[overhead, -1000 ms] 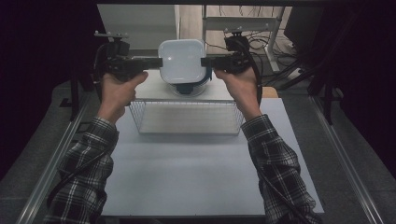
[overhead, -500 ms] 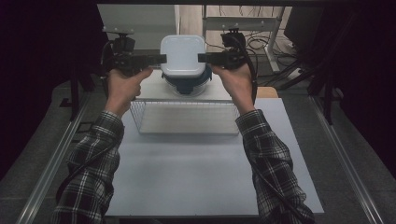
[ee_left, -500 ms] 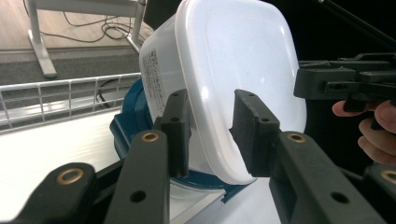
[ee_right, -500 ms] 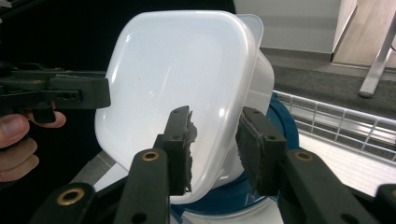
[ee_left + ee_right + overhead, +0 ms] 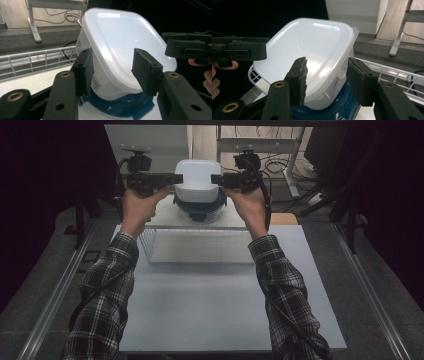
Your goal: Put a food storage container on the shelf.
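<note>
Container (image 5: pixel 198 181) inverted on blue-lidded bowl (image 5: pixel 198 210), resting unsupported; left gripper (image 5: pixel 176 178) and right gripper (image 5: pixel 217 179) just opening, pads clear of rim.

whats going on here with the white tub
A person holds a gripper in each hand at either side of a white plastic container that sits upside down on a blue-rimmed bowl, behind a wire basket. The left gripper and the right gripper have just been opening. Their fingers flank the container's rim with visible gaps, so it looks released.
</note>
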